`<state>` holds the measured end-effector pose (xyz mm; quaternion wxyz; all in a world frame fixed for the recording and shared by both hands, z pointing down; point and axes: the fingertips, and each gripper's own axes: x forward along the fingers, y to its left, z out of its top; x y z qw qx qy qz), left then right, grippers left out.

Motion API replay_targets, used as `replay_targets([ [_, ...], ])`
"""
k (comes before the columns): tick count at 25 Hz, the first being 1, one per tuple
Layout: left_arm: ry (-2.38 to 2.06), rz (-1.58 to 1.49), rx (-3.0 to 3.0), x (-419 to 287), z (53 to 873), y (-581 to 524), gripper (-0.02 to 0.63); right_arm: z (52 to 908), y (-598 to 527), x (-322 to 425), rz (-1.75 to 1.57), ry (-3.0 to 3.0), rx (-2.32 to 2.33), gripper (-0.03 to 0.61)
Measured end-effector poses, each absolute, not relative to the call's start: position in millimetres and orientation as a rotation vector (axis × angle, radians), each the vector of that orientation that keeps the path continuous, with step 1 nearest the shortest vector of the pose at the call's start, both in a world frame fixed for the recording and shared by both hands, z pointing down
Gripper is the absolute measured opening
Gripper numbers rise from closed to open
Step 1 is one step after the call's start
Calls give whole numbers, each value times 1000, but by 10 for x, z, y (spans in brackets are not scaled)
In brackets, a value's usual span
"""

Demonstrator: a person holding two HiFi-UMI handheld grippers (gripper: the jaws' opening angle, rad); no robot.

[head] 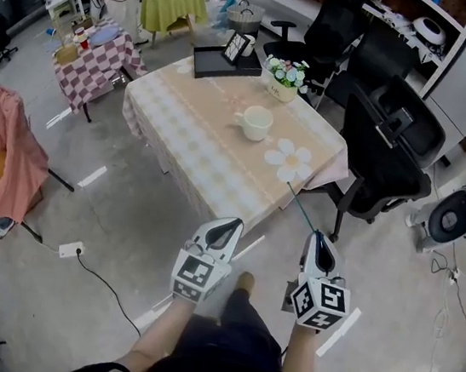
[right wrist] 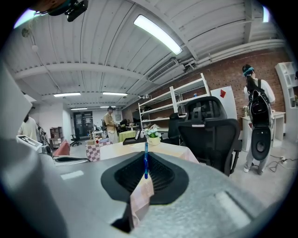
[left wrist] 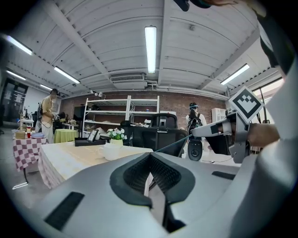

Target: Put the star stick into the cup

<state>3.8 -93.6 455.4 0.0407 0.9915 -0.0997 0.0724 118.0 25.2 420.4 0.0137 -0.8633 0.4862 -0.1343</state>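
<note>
One square worktop (head: pixel 211 156), draped in soft checked cloth, is standing far ahead. Nearer, the left gripper (head: pixel 226 225) is hovering, fingers pressed together on nothing. The right gripper (head: pixel 319 236) is pointing toward the glossy rounded cup (head: pixel 255 123) mid-worktop, its fingers pinching the thin blue star stick (head: pixel 301 208), presumably for insertion.

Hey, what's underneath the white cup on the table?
The cup stands on a beige checked tablecloth. The cloth drapes over the table's edges, so the tabletop beneath it cannot be seen.
</note>
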Motion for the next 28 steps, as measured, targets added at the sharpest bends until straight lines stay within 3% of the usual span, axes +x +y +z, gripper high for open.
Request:
replay_targets([
  [28, -298, 270, 3043, 1641, 4705, -1337, 11, 4347, -363, 2685, -461, 1584, -2643, 20],
])
